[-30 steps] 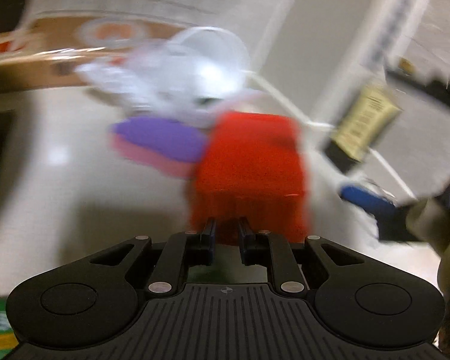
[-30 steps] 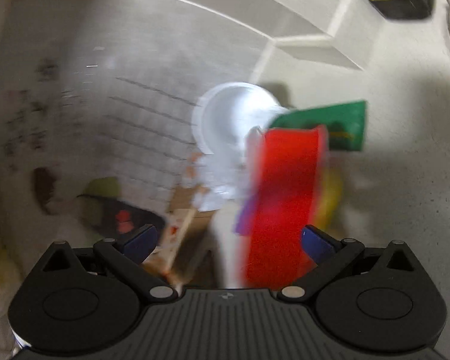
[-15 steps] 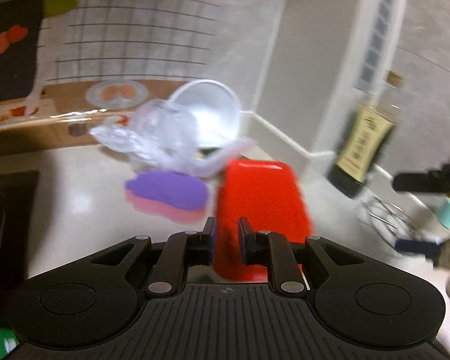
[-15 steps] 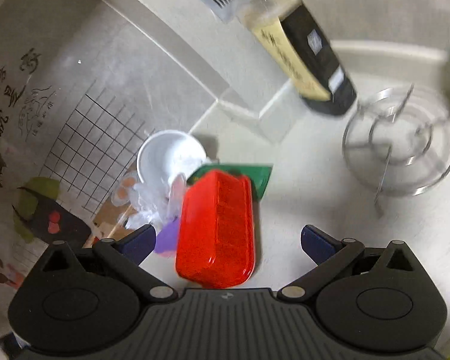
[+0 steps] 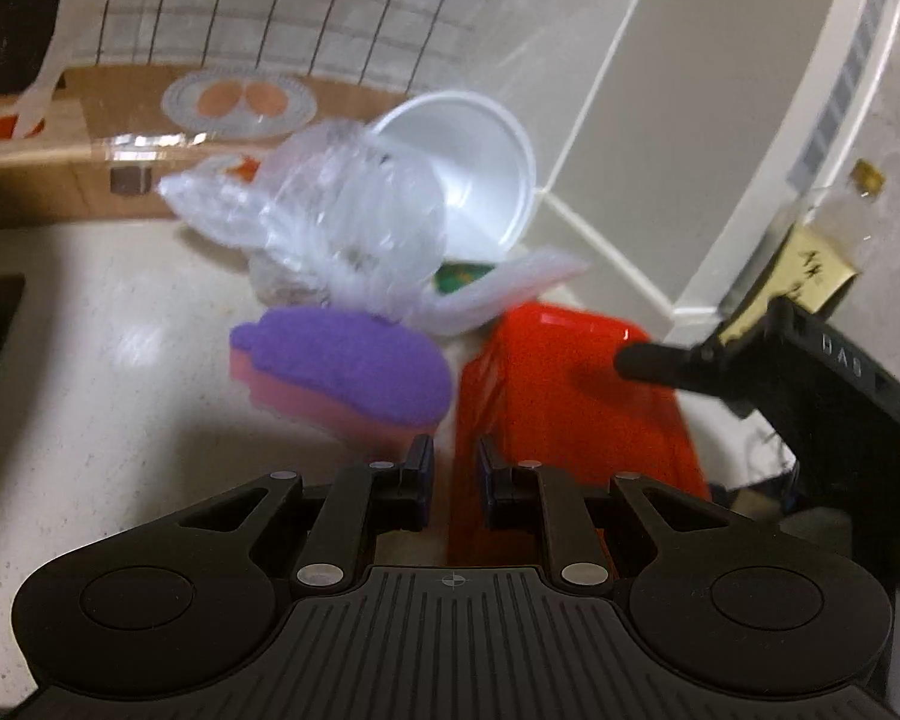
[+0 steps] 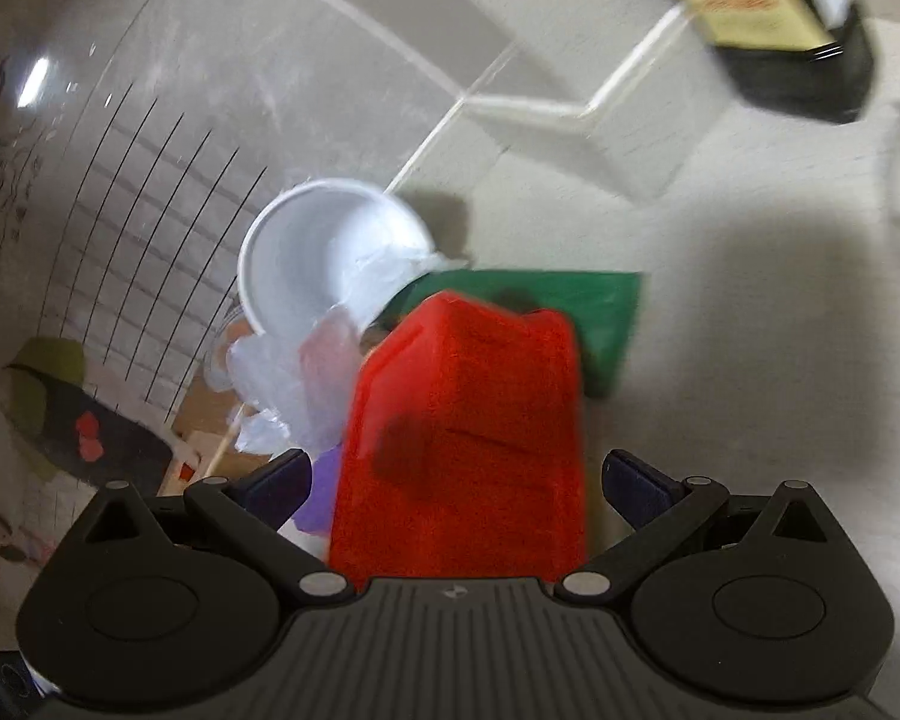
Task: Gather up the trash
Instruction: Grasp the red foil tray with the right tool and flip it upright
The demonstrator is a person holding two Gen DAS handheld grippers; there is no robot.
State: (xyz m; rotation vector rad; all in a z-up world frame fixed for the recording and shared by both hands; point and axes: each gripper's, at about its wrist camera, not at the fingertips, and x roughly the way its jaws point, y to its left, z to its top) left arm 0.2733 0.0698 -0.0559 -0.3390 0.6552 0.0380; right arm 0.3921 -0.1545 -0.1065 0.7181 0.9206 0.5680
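The left gripper (image 5: 455, 468) grips the red dustpan (image 5: 570, 396) by its near edge. The right gripper (image 6: 456, 480) is spread wide around the pan. Only the right wrist view shows the green packet (image 6: 600, 312) at one o'clock; the left view alone shows the purple sponge (image 5: 354, 360) at ten o'clock.

The left gripper (image 5: 449, 468) pinched the red container's (image 5: 576, 396) edge; a purple sponge (image 5: 354, 360), crumpled plastic (image 5: 342, 210) and white bowl (image 5: 480, 156) lay beyond.
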